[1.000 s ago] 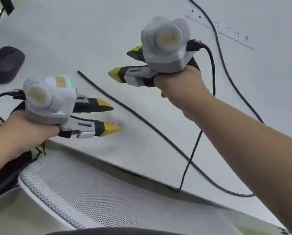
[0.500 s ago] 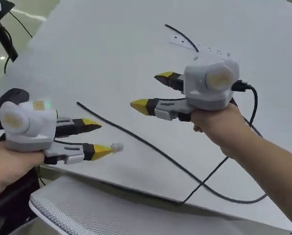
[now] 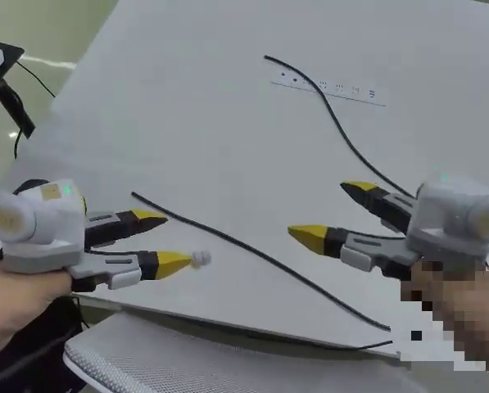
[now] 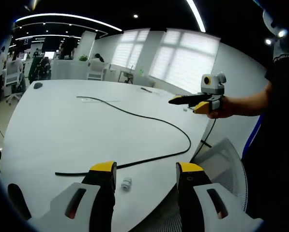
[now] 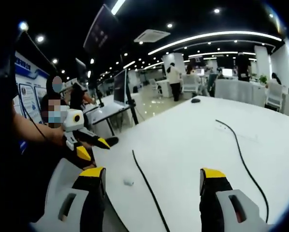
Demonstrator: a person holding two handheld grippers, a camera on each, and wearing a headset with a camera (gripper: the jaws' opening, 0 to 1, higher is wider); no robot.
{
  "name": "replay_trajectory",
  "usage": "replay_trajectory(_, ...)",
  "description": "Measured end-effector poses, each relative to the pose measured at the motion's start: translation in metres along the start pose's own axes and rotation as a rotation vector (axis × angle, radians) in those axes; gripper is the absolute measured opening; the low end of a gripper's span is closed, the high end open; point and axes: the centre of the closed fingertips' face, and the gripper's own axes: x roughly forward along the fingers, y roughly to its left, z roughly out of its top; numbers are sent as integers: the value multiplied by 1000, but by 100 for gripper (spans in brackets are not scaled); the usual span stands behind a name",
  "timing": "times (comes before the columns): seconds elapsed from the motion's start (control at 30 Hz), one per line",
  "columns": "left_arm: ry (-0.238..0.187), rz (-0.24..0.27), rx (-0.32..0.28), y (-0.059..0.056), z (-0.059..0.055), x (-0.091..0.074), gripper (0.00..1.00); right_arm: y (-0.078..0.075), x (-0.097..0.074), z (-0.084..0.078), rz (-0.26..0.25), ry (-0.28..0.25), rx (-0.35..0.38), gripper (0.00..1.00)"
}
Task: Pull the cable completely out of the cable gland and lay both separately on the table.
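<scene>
L gripper (image 3: pixel 175 239) jaws wide, empty; R gripper (image 3: pixel 322 210) same; cable gland (image 3: pixel 200 259) on table (image 3: pixel 187 123) nr cable (image 3: pixel 260 255), not touching.

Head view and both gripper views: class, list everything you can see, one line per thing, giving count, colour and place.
Table: one, white, under everything.
Cable: one, black, looping across the table.
Cable gland: one, white, on the table near its front edge, apart from the cable.
Power strip: one, white, far side of the table.
Mouse: one, dark, far end of the table.
Mesh chair: one, pale grey, below the front edge.
Left gripper: one, grey with yellow tips, open, by the gland.
Right gripper: one, same colours, open, above the table.
</scene>
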Motion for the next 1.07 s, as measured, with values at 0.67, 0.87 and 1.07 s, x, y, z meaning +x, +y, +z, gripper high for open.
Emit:
replay_trajectory(0.67, 112, 66, 47, 9, -19, -9, 80, -7, -56, -76, -21, 80, 26, 99)
replay_trajectory(0.87, 122, 78, 16, 14, -21, -14, 87, 0, -58, -90, 9, 147, 12, 99)
replay_trajectory(1.07, 132, 59, 5, 11, -26, -14, 95, 14, -55, -90, 35, 151, 19, 99)
